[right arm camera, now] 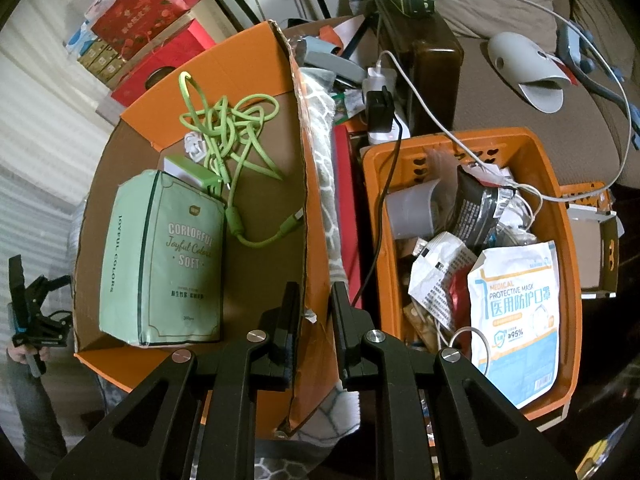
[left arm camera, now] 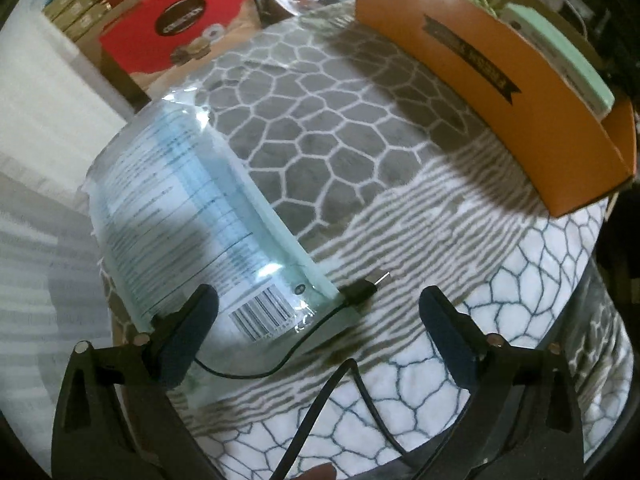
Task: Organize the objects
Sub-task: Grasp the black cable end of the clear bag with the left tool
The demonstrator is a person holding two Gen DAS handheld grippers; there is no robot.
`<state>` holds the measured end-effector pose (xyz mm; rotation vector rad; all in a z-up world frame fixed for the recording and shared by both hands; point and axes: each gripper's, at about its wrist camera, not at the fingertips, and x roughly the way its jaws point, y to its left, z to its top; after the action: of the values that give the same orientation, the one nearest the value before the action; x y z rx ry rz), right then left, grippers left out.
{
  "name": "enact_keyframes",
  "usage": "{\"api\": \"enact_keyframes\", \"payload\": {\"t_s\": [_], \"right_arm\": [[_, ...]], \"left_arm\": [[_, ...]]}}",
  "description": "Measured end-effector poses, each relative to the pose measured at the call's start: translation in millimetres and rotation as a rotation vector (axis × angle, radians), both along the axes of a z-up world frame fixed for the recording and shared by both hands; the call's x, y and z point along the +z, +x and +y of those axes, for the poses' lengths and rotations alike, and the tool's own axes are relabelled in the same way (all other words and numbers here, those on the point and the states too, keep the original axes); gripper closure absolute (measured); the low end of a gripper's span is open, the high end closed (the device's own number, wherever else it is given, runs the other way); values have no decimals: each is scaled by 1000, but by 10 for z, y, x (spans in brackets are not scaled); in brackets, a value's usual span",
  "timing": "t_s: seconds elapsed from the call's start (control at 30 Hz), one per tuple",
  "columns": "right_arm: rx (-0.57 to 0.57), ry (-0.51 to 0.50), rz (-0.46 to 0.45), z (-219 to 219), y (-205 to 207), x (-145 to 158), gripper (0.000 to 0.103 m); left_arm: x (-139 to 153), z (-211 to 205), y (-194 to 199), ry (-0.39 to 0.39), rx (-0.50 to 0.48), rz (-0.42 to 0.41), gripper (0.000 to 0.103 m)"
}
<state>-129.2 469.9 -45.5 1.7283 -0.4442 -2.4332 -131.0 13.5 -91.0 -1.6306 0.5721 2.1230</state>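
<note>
In the left wrist view, a clear-wrapped pack of blue face masks point(left arm camera: 192, 216) lies on a patterned blanket point(left arm camera: 340, 128), with a black USB cable point(left arm camera: 360, 290) beside it. My left gripper point(left arm camera: 318, 312) is open just above the cable's plug, one finger over the pack's corner. An orange cardboard box point(left arm camera: 500, 92) stands at the back right. In the right wrist view, my right gripper point(right arm camera: 316, 312) is shut on the orange box's side wall point(right arm camera: 310, 216). The box holds a green tissue pack point(right arm camera: 164, 256) and a green cable point(right arm camera: 232, 136).
An orange plastic basket point(right arm camera: 560, 216) to the right of the box holds mask packets and clutter. A power strip with chargers point(right arm camera: 380, 96) sits behind it. Red gift boxes point(left arm camera: 180, 28) stand at the back left. The left gripper shows at the far left in the right wrist view point(right arm camera: 32, 312).
</note>
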Motion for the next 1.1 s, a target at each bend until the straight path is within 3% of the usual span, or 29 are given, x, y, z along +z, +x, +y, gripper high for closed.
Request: {"api": "enact_keyframes", "payload": {"t_s": [0.13, 0.37, 0.43, 0.5, 0.63, 0.8, 1.1], "right_arm": [[0, 1, 0, -5, 0, 0, 88], [-1, 1, 0, -7, 4, -2, 88], [-1, 1, 0, -8, 4, -3, 88], [-1, 2, -1, -2, 7, -4, 88], [-3, 1, -1, -9, 19, -19, 88], [-2, 2, -1, -9, 19, -20, 88], [-3, 2, -1, -8, 24, -20, 88]], "left_arm": [[-63, 31, 5, -7, -43, -23, 15], [-210, 122, 12, -51, -92, -41, 45], [-226, 165, 15, -65, -102, -33, 50], [-214, 193, 12, -58, -107, -33, 66], [-182, 260, 22, -32, -108, -35, 85], [-112, 269, -8, 28, -76, -41, 88], [330, 29, -272, 289, 124, -43, 95]]}}
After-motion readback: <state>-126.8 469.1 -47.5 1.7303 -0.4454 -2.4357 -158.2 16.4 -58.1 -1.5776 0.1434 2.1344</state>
